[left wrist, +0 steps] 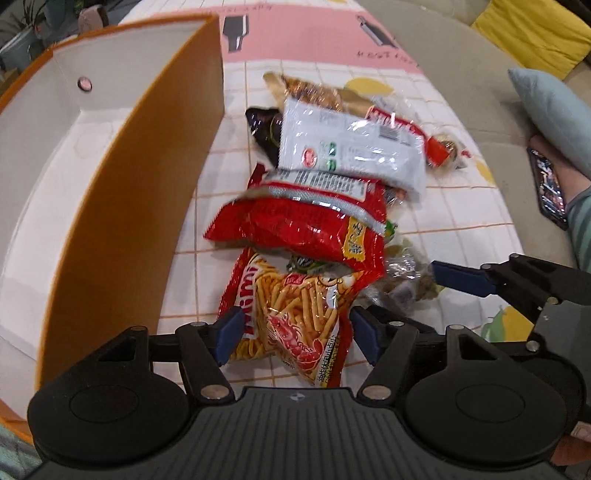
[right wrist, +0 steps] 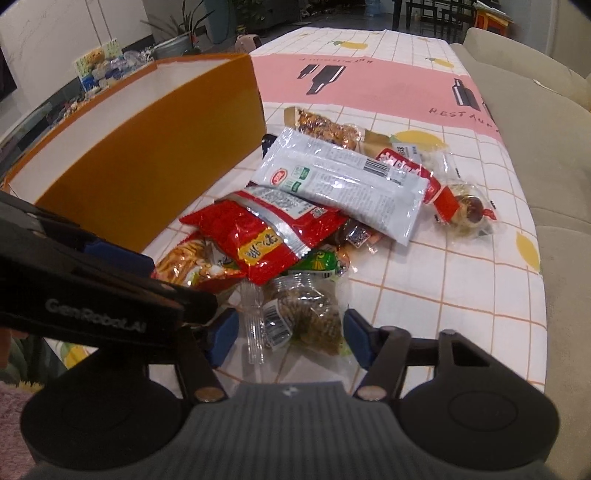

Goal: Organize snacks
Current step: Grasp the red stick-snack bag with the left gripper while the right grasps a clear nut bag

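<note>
A heap of snack packets lies on the checked tablecloth (left wrist: 454, 206) beside an open orange box (left wrist: 110, 221) with a white inside. My left gripper (left wrist: 297, 334) points down over a shrimp-stick bag (left wrist: 291, 317). Its blue pads stand on either side of the bag, open. My right gripper (right wrist: 290, 336) straddles a clear packet of brown-green snack (right wrist: 310, 317), open too, pads close to its edges. A red bag (left wrist: 295, 225) and a white packet (left wrist: 351, 147) lie on top of the heap. From the right wrist, the box (right wrist: 147, 147) is to the left.
A beige sofa (right wrist: 546, 155) runs along the table's right side, with a light blue pillow (left wrist: 550, 114) and a yellow cushion (left wrist: 532, 33). A person's hand (left wrist: 554, 166) rests there beside a phone (left wrist: 550, 192). Plants (right wrist: 184, 33) and small items stand beyond the box.
</note>
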Demonstrator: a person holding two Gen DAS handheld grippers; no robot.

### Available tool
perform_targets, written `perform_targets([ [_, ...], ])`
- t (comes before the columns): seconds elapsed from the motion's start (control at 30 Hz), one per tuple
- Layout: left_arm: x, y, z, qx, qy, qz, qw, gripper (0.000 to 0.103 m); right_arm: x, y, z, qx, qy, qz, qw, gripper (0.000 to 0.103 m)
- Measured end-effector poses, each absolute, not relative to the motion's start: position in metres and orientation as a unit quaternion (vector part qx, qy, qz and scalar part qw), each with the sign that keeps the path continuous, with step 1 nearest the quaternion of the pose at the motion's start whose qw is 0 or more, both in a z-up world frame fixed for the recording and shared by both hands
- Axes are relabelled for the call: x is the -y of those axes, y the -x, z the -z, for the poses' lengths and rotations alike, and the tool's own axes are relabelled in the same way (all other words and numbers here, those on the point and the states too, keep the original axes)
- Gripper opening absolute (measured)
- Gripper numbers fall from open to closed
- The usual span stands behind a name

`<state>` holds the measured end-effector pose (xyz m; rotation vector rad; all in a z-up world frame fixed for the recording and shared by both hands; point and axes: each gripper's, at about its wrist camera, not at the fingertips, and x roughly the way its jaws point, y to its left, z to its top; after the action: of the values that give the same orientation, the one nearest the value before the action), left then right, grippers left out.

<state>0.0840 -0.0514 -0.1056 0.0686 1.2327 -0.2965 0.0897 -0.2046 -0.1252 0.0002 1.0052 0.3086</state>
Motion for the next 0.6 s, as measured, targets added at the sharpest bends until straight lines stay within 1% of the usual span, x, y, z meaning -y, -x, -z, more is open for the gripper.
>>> perform_targets([
  [0.1, 0.049, -0.086, 0.109, -0.579, -0.030, 0.134, 0.804, 0.076, 0.204, -0.090, 0.126, -0.478, 0.006, -0.147, 0.866, 0.055],
  [0.13, 0.049, -0.087, 0.110, -0.580, -0.029, 0.132, 0.804, 0.074, 0.205, -0.091, 0.126, -0.478, 0.005, -0.147, 0.866, 0.055],
  [0.2, 0.048, -0.086, 0.111, -0.579, -0.029, 0.132, 0.804, 0.067, 0.204, -0.091, 0.127, -0.478, 0.006, -0.147, 0.866, 0.054],
  [0.27, 0.047, -0.086, 0.110, -0.576, -0.028, 0.133, 0.806, 0.064, 0.203, -0.090, 0.126, -0.477, 0.010, -0.147, 0.867, 0.053],
  [0.33, 0.045, -0.085, 0.109, -0.573, -0.021, 0.134, 0.808, 0.058, 0.202, -0.089, 0.126, -0.475, 0.014, -0.146, 0.868, 0.051],
  [0.37, 0.045, -0.084, 0.108, -0.572, -0.020, 0.134, 0.809, 0.057, 0.202, -0.088, 0.125, -0.473, 0.016, -0.146, 0.869, 0.048],
  [0.4, 0.044, -0.083, 0.107, -0.569, -0.018, 0.133, 0.811, 0.054, 0.201, -0.088, 0.124, -0.470, 0.018, -0.144, 0.871, 0.039],
  [0.53, 0.042, -0.079, 0.102, -0.562, -0.015, 0.132, 0.817, 0.048, 0.200, -0.085, 0.122, -0.470, 0.024, -0.146, 0.870, 0.037],
  [0.6, 0.042, -0.077, 0.099, -0.559, -0.016, 0.136, 0.818, 0.047, 0.200, -0.084, 0.121, -0.471, 0.026, -0.147, 0.869, 0.036],
])
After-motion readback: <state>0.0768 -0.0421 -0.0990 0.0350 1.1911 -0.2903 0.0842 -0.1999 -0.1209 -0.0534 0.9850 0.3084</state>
